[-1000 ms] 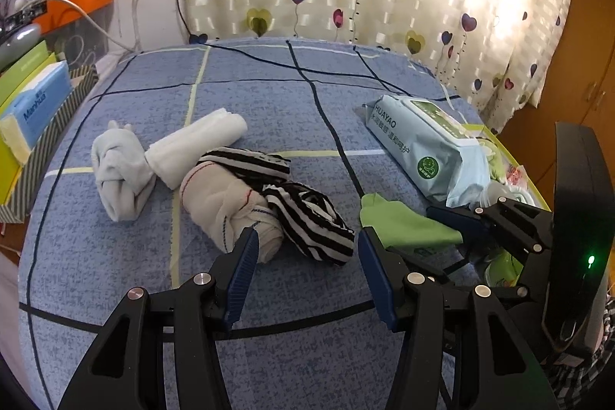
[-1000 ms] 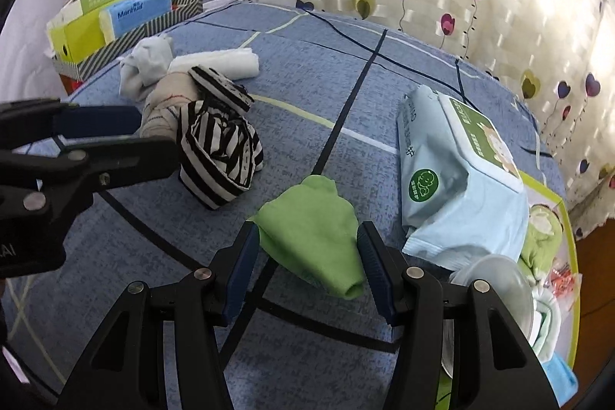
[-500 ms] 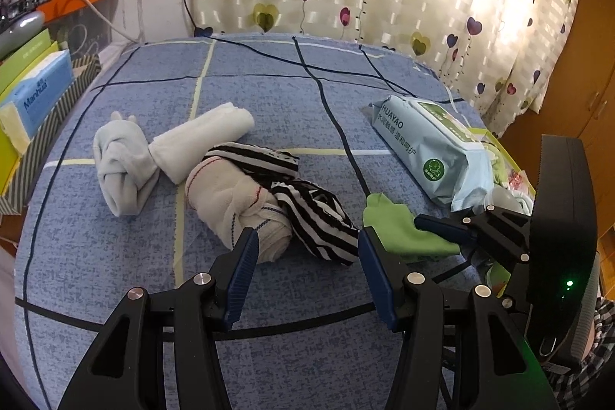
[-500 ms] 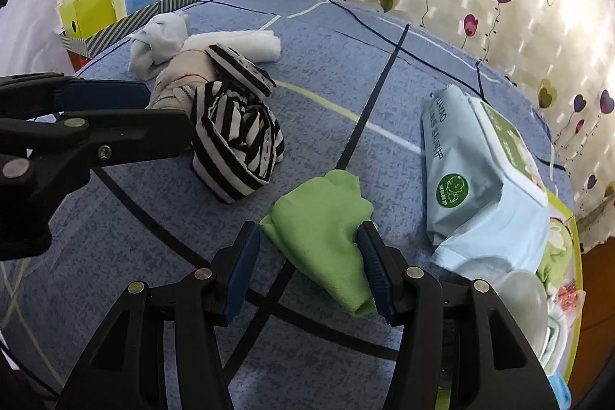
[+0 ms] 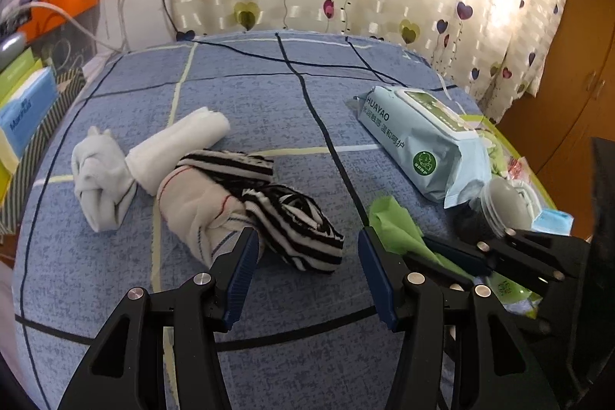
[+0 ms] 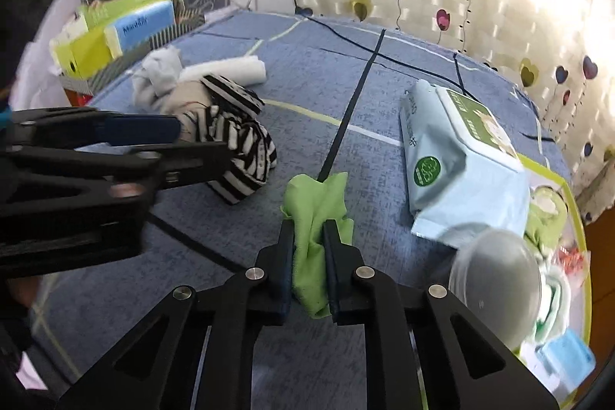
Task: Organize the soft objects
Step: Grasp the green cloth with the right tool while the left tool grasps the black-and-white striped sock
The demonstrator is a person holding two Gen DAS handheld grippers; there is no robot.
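Right hand-held gripper [image 6: 309, 252] pinches the green cloth [image 6: 319, 218], apparently to move it. Left hand-held gripper [image 5: 303, 252] hovers half-open, empty, just before the striped sock [image 5: 292, 221].

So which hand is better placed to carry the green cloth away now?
The right. Its tool is already shut on the green cloth, bunched between the pads. The left tool stands open with nothing in it, nearer the striped sock.
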